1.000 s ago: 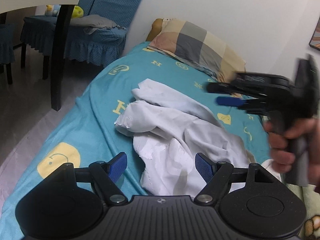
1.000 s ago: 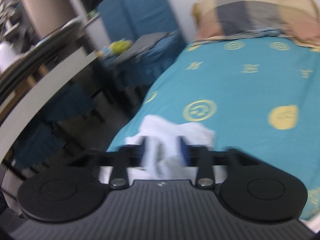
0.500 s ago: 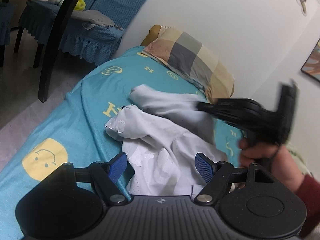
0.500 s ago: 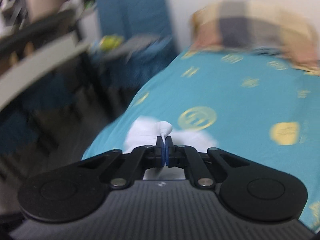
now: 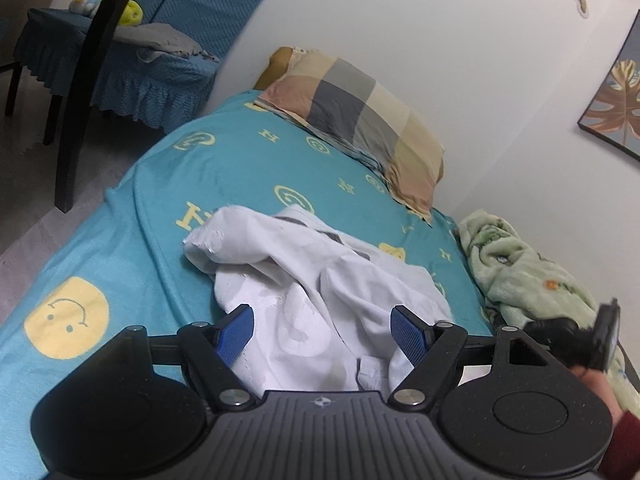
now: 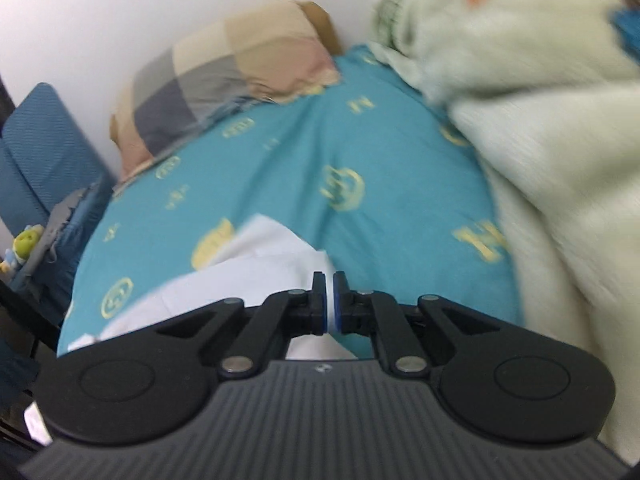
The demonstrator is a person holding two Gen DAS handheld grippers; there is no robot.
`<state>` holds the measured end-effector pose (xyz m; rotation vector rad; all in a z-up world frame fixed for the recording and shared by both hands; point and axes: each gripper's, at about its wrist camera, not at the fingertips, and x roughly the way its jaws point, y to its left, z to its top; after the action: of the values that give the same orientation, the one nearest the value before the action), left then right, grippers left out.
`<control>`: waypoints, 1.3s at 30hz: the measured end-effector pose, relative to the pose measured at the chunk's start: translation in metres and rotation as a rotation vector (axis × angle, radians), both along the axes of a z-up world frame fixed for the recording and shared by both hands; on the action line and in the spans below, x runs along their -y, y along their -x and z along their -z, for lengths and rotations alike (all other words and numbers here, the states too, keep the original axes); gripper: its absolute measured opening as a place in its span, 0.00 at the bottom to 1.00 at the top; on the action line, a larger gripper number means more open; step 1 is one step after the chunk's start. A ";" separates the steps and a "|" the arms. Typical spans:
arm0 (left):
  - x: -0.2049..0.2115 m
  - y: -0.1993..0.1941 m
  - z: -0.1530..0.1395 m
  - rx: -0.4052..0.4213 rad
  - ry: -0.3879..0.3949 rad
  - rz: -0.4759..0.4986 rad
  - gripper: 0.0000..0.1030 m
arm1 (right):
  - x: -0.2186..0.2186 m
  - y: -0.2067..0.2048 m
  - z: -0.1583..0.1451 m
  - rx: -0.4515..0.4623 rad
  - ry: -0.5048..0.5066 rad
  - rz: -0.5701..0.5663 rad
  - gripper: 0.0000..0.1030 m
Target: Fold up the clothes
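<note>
Through my left wrist camera, my left gripper (image 5: 322,330) stands wide apart, its ribbed blue pads (image 5: 236,332) either side of the crumpled white cotton garment (image 5: 316,280) without pressing it. That garment lies heaped on the teal bedsheet (image 5: 160,208), a soft cloth printed with yellow smiley faces and the letter H. Beyond the garment sits a checked pillow (image 5: 360,120) in grey, tan and pink squares; to its right is a fuzzy pale green blanket (image 5: 516,272), where my right hand (image 5: 596,380) shows at the edge. Through my right wrist camera, blurred, my right gripper (image 6: 330,306) is pinched almost fully closed on a fold of the same white garment (image 6: 248,272), with the blanket (image 6: 560,160) to the right of the garment.
</note>
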<state>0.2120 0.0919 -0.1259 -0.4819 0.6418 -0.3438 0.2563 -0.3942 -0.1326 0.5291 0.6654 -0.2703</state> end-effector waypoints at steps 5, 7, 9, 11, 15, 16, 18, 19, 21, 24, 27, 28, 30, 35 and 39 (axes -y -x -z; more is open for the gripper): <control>0.012 0.005 -0.002 0.022 -0.016 0.068 0.75 | -0.026 0.085 -0.015 -0.002 -0.063 -0.095 0.08; 0.020 0.009 -0.003 0.035 -0.036 0.100 0.75 | -0.040 0.111 -0.016 -0.006 -0.076 -0.105 0.08; 0.029 0.014 -0.004 0.044 -0.063 0.127 0.75 | -0.056 0.113 -0.013 -0.005 -0.061 -0.150 0.08; 0.036 0.020 -0.005 0.047 -0.071 0.146 0.75 | -0.072 0.111 -0.011 -0.003 -0.041 -0.199 0.08; 0.057 0.031 -0.003 0.085 -0.135 0.208 0.75 | -0.086 0.088 -0.005 0.024 -0.070 -0.282 0.10; 0.064 0.032 -0.001 0.092 -0.153 0.220 0.75 | -0.087 0.084 -0.004 0.021 -0.061 -0.286 0.18; 0.079 0.027 0.003 0.068 -0.180 0.241 0.75 | -0.086 0.080 -0.001 0.020 -0.062 -0.287 0.37; 0.085 0.025 0.006 0.062 -0.195 0.239 0.75 | -0.083 0.080 -0.001 0.029 -0.080 -0.279 0.48; 0.096 0.021 0.010 0.052 -0.211 0.237 0.74 | -0.076 0.081 -0.001 0.043 -0.106 -0.261 0.57; 0.115 0.012 0.017 0.051 -0.257 0.250 0.65 | -0.071 0.083 -0.001 0.043 -0.118 -0.249 0.57; 0.128 0.004 0.022 0.042 -0.331 0.237 0.15 | -0.071 0.083 0.002 0.042 -0.122 -0.252 0.57; 0.129 0.000 0.024 0.027 -0.345 0.238 0.13 | -0.071 0.082 0.003 0.037 -0.122 -0.258 0.57; 0.116 0.004 0.017 0.049 -0.321 0.209 0.10 | -0.069 0.080 0.004 0.039 -0.120 -0.257 0.57; 0.033 0.011 -0.035 0.048 -0.137 -0.063 0.09 | -0.061 0.081 0.000 0.059 -0.085 -0.215 0.57; -0.046 0.027 -0.055 0.003 -0.174 -0.373 0.09 | -0.049 0.085 -0.002 0.056 -0.111 -0.163 0.57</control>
<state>0.1846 0.1382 -0.0707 -0.4238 0.5595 0.0641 0.1712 -0.3456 -0.1305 0.5825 0.6675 -0.0656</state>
